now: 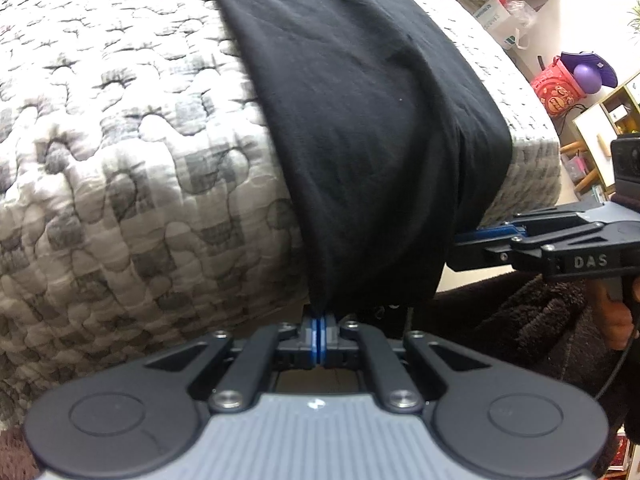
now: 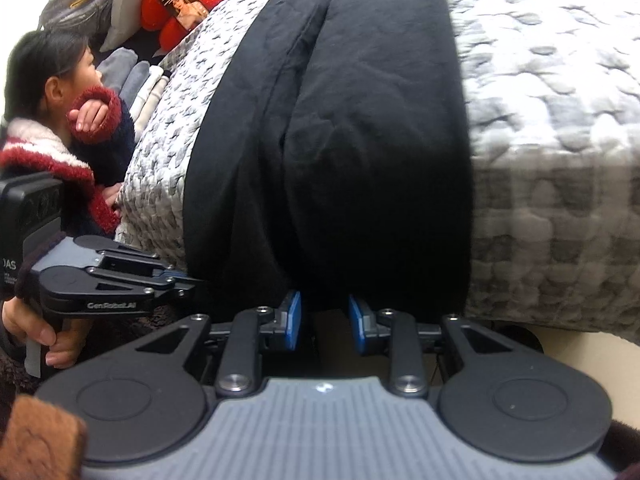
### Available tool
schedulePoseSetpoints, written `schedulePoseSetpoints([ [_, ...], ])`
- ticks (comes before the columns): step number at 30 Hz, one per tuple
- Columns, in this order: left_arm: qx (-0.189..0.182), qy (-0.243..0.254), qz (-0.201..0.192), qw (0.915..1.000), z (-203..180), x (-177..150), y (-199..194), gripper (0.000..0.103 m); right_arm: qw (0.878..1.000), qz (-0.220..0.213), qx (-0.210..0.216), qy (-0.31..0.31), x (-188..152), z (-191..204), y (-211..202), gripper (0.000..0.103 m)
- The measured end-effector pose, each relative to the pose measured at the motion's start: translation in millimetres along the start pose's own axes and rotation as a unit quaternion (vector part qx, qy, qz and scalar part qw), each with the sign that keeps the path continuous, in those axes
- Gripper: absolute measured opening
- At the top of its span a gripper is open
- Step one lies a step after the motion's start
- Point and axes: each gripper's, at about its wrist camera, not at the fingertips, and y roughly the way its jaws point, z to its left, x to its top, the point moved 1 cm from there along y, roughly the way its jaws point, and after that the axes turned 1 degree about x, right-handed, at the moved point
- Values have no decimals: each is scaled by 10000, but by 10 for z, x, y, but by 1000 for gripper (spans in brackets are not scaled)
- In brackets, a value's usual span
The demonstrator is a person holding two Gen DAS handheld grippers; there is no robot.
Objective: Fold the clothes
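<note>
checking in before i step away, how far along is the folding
Done: the black cotton garment lies as a long strip across the grey quilted bedspread. In hand: the left tool is shut on its hanging edge; the right tool stands open beneath it. Left: folding it into a compact stack.

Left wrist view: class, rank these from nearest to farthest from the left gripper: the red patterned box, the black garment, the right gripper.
1. Black garment: its hem is pinched in the left gripper, dead ahead.
2. Right gripper: low at the right, at the garment's other edge.
3. Red patterned box: far upper right, beyond the quilted bed.
</note>
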Motion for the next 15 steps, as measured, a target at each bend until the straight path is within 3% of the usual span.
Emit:
schedulePoseSetpoints([
  [3,-68,18,-18,10000,3,-5,-7,1,10000,-22,83,-47,4,12,20,39],
  [15,-140,-5,4,9999,17,-13,29,2,9990,8,65,-444,30,208,233,38],
])
